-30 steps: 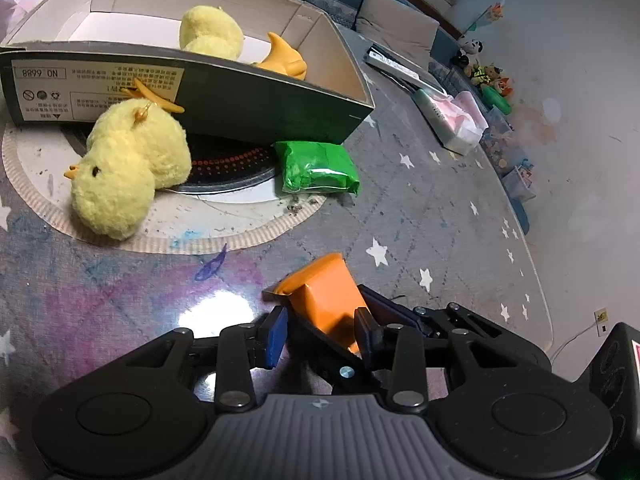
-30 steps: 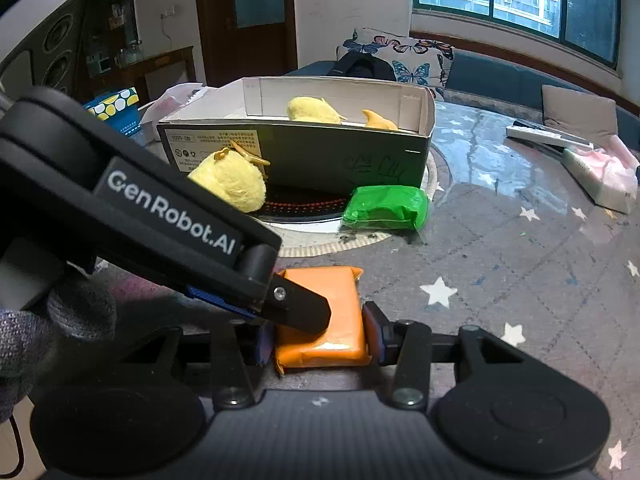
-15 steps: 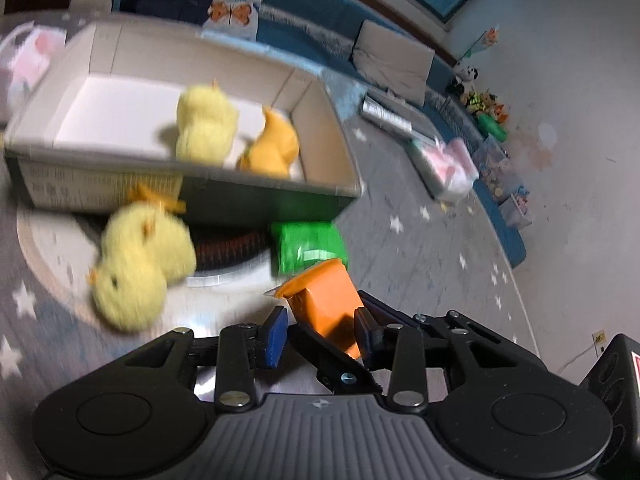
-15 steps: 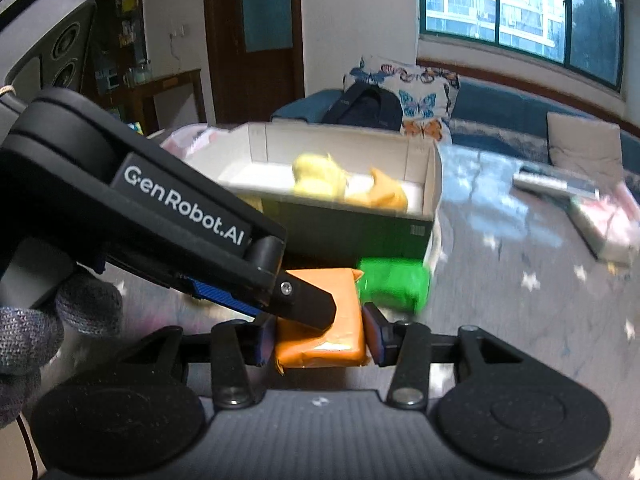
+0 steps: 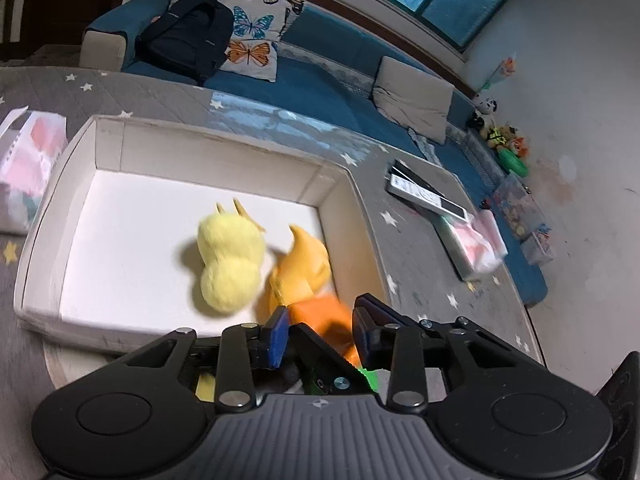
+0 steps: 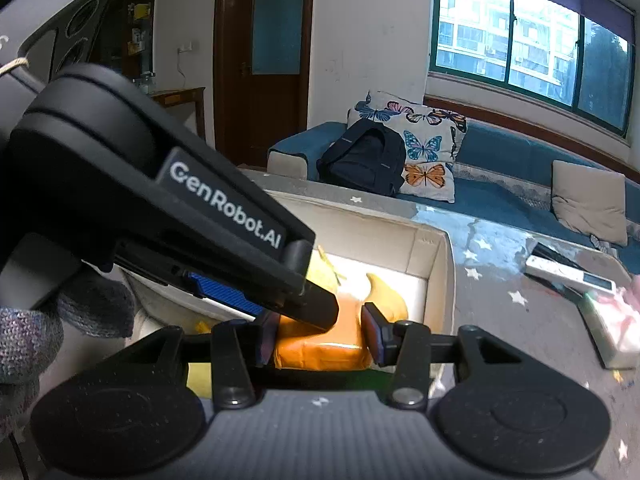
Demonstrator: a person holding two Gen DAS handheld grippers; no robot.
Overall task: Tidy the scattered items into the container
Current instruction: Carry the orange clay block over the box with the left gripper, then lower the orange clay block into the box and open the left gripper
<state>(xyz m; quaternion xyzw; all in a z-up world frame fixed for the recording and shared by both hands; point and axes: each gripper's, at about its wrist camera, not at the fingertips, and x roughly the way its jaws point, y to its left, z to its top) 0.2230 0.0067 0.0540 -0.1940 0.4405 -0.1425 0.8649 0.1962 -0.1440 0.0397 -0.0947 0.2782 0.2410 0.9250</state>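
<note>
Left wrist view: both the left gripper (image 5: 320, 330) and right gripper (image 6: 318, 332) pinch the orange soft packet (image 5: 324, 314) above the white cardboard box (image 5: 60, 184), near its corner, unreleased; inside lie a yellow plush chick (image 5: 230, 258) and an orange plush toy (image 5: 304, 264). A green packet (image 5: 370, 378) peeks outside, apparently left.

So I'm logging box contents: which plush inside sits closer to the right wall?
The orange plush, beside that wall of the box; the yellow plush lies more central.

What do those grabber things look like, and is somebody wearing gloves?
Both are matte black plastic. The right gripper and left gripper have hinged linkage arms with silver rivets, round discs on a ribbed grey base, and blue pads. One body reads GenRobot.AI in white. A grey knit glove shows.
</note>
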